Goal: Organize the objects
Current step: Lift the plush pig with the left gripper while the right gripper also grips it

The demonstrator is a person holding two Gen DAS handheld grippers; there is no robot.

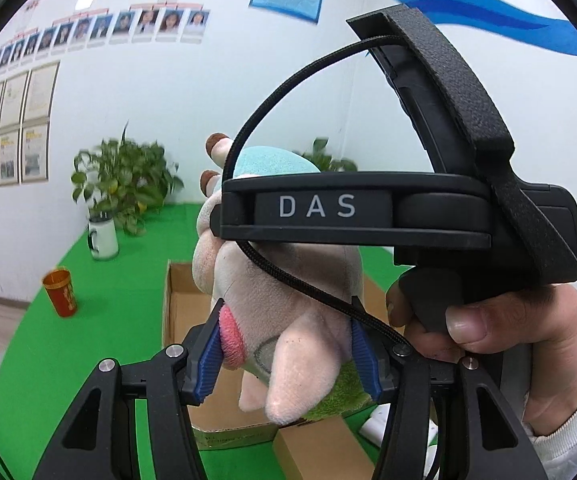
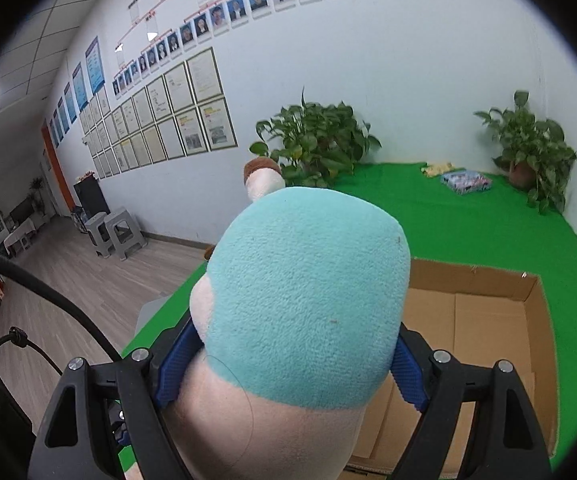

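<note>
Left tongs [image 1: 288, 356] pinching pink-and-teal plush toy [image 1: 288, 320] | right tongs [image 2: 284, 364] pinching same toy's teal end [image 2: 308, 280] | toy held above open brown cardboard box [image 2: 488, 320] on green-covered bench [image 2: 468, 224]

Plush toy [image 1: 288, 320] above cardboard box [image 2: 488, 320], potted plant [image 2: 316, 148] behind

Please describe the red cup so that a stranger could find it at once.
On the green mat, look left of the cardboard box, in front of the potted plant in a white mug. The red cup stands there alone, translucent with gold print.
</note>
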